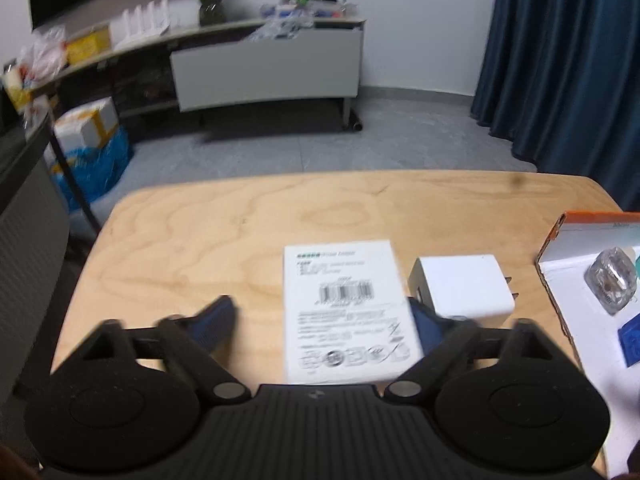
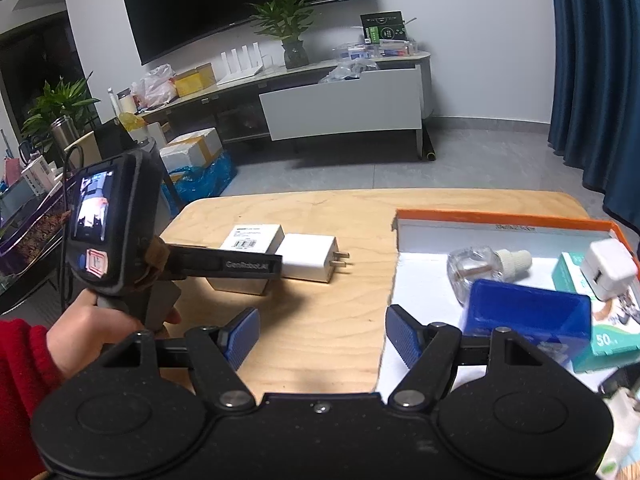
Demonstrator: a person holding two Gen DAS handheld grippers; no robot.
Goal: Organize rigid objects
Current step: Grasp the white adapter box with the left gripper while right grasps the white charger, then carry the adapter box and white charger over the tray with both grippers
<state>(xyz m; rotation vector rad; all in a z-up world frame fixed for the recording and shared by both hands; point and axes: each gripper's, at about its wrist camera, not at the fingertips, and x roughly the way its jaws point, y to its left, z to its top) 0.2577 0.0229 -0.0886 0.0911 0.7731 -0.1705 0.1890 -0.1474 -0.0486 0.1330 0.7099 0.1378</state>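
A: Start with the big things. The pale wooden table (image 2: 320, 216) holds an open orange-rimmed cardboard tray with a white floor (image 2: 500, 222) on its right side, already carrying a blue plastic box (image 2: 528, 316), a clear glass bottle with a white cap (image 2: 476, 268) and a few small packs.

B: And what's left outside it?

A: A flat white cardboard box with a barcode label (image 1: 344, 304) and a white two-pin plug charger (image 1: 460, 288) touching its right side, both left of the tray.

B: Which hand is nearer?

A: The left gripper (image 1: 324, 320). The box lies between its spread jaws, long axis running straight away from the camera. The right blue pad (image 1: 424, 320) is at the box's edge; the left pad stands clear, so I judge nothing is pinched yet.

B: The right gripper (image 2: 320, 340)?

A: Jaws spread, empty, over bare table at the tray's near-left corner.
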